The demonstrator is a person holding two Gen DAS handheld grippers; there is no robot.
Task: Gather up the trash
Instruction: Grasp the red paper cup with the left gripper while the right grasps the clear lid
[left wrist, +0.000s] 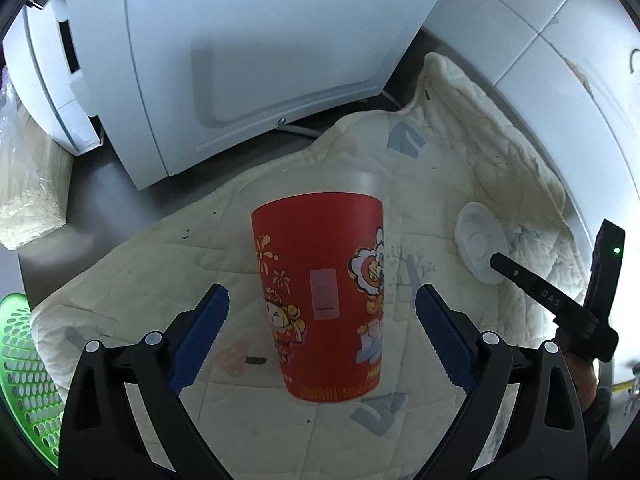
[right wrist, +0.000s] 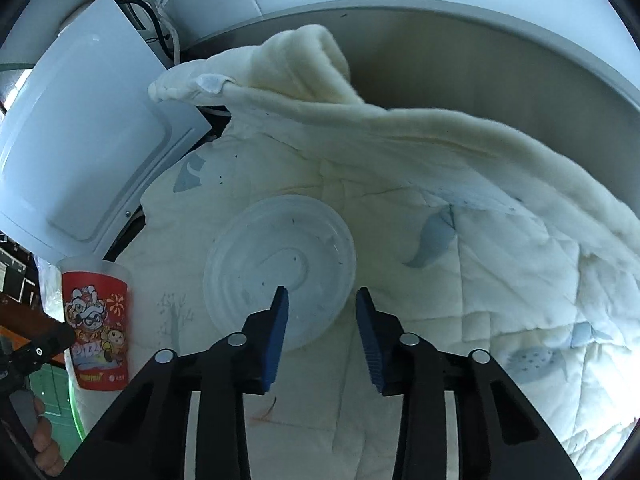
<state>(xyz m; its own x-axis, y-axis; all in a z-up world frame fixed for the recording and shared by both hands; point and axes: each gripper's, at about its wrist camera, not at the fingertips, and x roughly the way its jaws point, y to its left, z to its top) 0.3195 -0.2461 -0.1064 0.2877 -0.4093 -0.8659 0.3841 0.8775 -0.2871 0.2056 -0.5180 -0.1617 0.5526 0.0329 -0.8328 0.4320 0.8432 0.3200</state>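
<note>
A red paper cup [left wrist: 320,296] with cartoon prints stands upright on a cream quilt [left wrist: 132,280]. My left gripper [left wrist: 322,304] is open, its blue pads on either side of the cup, not touching it. A clear plastic lid [right wrist: 280,264] lies flat on the quilt. My right gripper [right wrist: 322,312] is open just above the lid's near edge. The cup also shows at the left of the right wrist view [right wrist: 98,328]. The lid [left wrist: 480,240] and the right gripper's finger [left wrist: 536,292] show at the right of the left wrist view.
A white appliance [left wrist: 240,60] stands behind the quilt. A green perforated basket [left wrist: 24,364] sits at the lower left. A plastic-wrapped bundle [left wrist: 28,184] lies at the left. The quilt's thick folded edge [right wrist: 400,120] rises at the back, against a grey wall.
</note>
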